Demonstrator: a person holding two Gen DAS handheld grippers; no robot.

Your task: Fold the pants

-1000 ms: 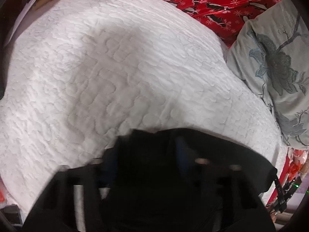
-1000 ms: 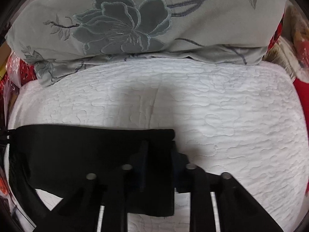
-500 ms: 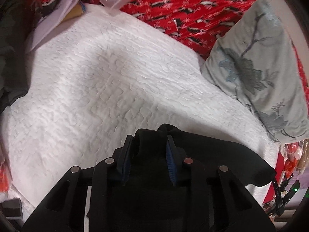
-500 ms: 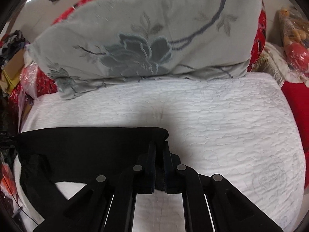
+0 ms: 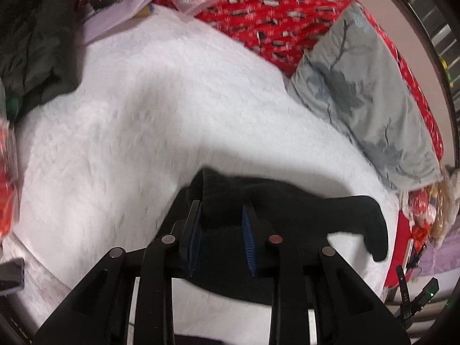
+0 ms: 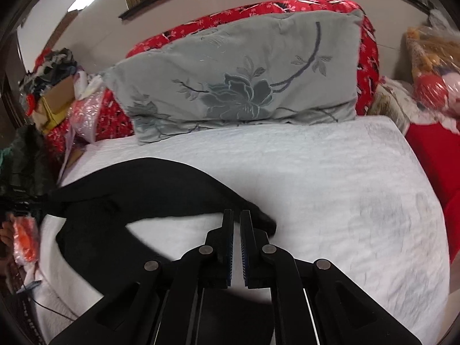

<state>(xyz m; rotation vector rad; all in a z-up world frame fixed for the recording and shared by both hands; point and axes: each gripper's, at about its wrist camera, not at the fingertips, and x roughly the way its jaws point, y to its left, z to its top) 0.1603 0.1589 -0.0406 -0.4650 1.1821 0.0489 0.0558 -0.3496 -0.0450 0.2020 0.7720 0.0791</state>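
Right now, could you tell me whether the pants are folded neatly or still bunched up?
Bunched up. The pants hang lifted off the bed, draped unevenly between the left gripper and right gripper.

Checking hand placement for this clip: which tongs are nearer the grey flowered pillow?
Right, likely. The right tongs point straight at the grey flowered pillow across bare white quilt, pinching the black pants. The left tongs grip the pants with the pillow off to their right.
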